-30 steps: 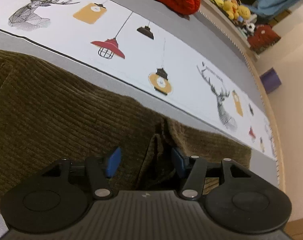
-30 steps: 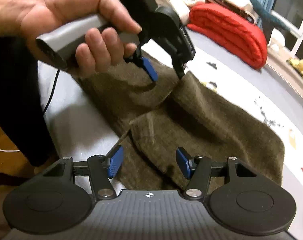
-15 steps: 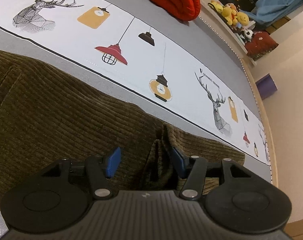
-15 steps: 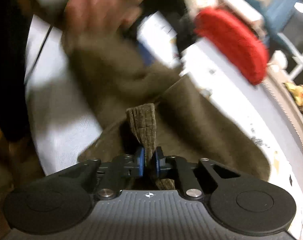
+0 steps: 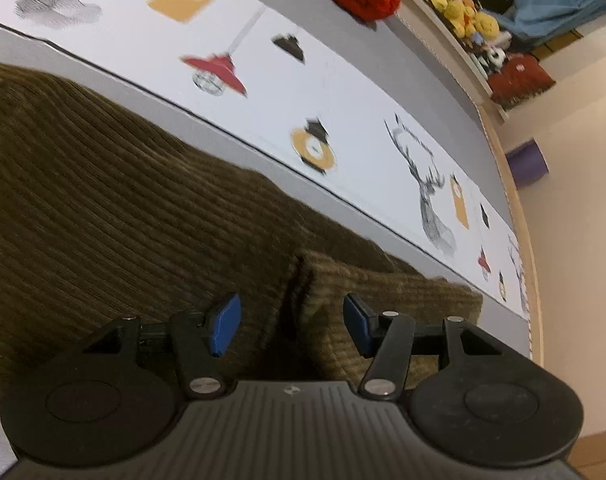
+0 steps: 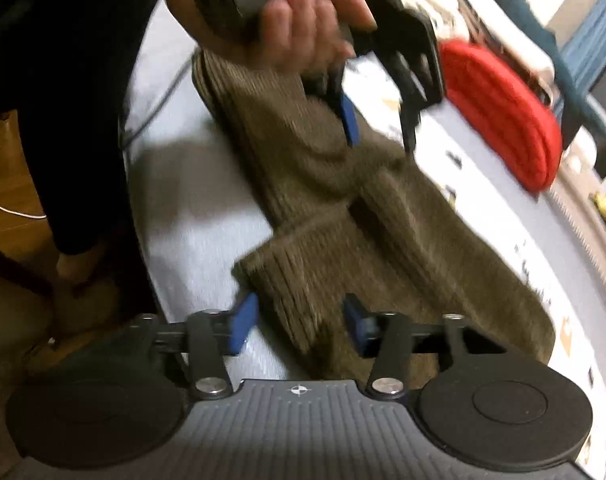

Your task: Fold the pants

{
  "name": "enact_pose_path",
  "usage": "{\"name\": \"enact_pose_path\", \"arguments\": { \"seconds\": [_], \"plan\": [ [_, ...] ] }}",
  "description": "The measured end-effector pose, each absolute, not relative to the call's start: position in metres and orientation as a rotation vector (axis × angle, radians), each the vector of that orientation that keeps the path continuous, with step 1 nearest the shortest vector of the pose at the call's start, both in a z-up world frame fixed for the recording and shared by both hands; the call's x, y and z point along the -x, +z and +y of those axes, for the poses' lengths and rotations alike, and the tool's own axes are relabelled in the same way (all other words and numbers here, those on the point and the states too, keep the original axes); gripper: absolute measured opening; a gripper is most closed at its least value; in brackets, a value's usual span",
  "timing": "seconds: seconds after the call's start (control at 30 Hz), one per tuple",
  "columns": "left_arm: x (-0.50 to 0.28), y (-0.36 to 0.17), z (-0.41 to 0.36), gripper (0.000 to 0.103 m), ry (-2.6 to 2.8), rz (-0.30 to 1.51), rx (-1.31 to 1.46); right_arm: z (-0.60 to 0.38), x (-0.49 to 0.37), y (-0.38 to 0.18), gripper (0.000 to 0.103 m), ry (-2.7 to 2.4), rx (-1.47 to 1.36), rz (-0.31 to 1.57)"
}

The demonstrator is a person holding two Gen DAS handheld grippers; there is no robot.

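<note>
Brown corduroy pants (image 5: 103, 200) lie partly folded on the bed. My left gripper (image 5: 291, 316) stands open just above them, a raised fold ridge between its blue pads (image 5: 225, 326) without being pressed. In the right wrist view the pants (image 6: 403, 232) run from the near bed edge to the far side. My right gripper (image 6: 301, 312) is opening, and a folded corner of the pants lies loose between its pads. Farther off, a person's hand (image 6: 303, 20) holds the left gripper (image 6: 379, 128) over the pants.
The bed has a grey cover with a white sheet (image 5: 343, 100) printed with lamps and deer. A red folded blanket (image 6: 503, 120) lies at the far side. Stuffed toys (image 5: 463, 12) and a purple box (image 5: 529, 162) sit beyond the bed. Wooden floor (image 6: 7, 160) lies left of the bed edge.
Half a second ago my right gripper was pinched on an upright fold of the pants; now its jaws are apart and the fold lies down. The left gripper stayed open over the ridge.
</note>
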State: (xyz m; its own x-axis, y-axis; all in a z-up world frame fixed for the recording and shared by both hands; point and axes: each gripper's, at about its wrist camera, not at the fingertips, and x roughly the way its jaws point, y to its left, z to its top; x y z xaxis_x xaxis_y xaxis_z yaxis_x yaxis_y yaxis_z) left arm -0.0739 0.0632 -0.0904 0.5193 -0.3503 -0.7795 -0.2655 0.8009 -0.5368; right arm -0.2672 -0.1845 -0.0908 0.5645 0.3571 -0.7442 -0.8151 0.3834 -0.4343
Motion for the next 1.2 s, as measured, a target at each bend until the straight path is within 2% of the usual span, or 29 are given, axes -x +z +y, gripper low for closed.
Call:
{"name": "enact_pose_path", "arguments": {
  "seconds": [0.1, 0.3, 0.33, 0.37, 0.4, 0.43, 0.5, 0.6, 0.67, 0.73, 0.9, 0.97, 1.03, 1.1, 1.2],
  "plan": [
    [0.067, -0.101, 0.051, 0.063, -0.086, 1.083, 0.641, -0.171, 0.264, -0.091, 0.062, 0.809, 0.905, 0.571],
    [0.058, -0.120, 0.033, 0.063, -0.083, 1.106, 0.535, -0.150, 0.247, -0.119, 0.060, 0.767, 1.017, 0.641],
    [0.058, -0.120, 0.029, 0.058, -0.095, 1.101, 0.508, -0.150, 0.244, -0.118, 0.057, 0.771, 1.002, 0.649],
    [0.057, -0.118, 0.024, 0.035, -0.124, 1.099, 0.473, -0.149, 0.241, -0.116, 0.053, 0.778, 0.980, 0.674],
    [0.056, -0.114, 0.019, 0.032, -0.151, 1.095, 0.429, -0.149, 0.238, -0.113, 0.037, 0.794, 0.952, 0.699],
    [0.057, -0.108, 0.015, 0.019, -0.162, 1.076, 0.376, -0.151, 0.236, -0.110, 0.030, 0.804, 0.927, 0.708],
    [0.060, -0.088, 0.010, 0.016, -0.195, 1.002, 0.318, -0.154, 0.235, -0.100, 0.025, 0.795, 0.893, 0.682],
    [0.067, -0.055, 0.012, 0.016, -0.206, 0.831, 0.285, -0.162, 0.234, -0.066, 0.025, 0.752, 0.770, 0.571],
    [0.068, -0.047, 0.013, 0.017, -0.191, 0.774, 0.269, -0.169, 0.234, -0.043, 0.026, 0.735, 0.654, 0.497],
    [0.064, -0.054, 0.015, 0.023, -0.128, 0.803, 0.261, -0.171, 0.236, -0.034, 0.032, 0.729, 0.616, 0.460],
    [0.067, -0.060, 0.031, 0.022, 0.020, 0.825, 0.281, -0.189, 0.224, -0.029, 0.033, 0.746, 0.500, 0.589],
    [0.072, -0.050, 0.027, 0.027, -0.052, 0.799, 0.277, -0.210, 0.207, -0.020, 0.040, 0.627, 0.389, 0.616],
    [0.080, -0.043, 0.018, 0.030, -0.130, 0.791, 0.242, -0.236, 0.189, -0.016, 0.055, 0.449, 0.293, 0.644],
    [0.085, -0.048, 0.003, 0.031, -0.214, 0.828, 0.220, -0.264, 0.172, -0.019, 0.063, 0.242, 0.217, 0.689],
    [0.087, -0.069, -0.016, 0.031, -0.249, 0.906, 0.145, -0.304, 0.157, -0.036, 0.065, -0.023, 0.127, 0.801]
  ]
}}
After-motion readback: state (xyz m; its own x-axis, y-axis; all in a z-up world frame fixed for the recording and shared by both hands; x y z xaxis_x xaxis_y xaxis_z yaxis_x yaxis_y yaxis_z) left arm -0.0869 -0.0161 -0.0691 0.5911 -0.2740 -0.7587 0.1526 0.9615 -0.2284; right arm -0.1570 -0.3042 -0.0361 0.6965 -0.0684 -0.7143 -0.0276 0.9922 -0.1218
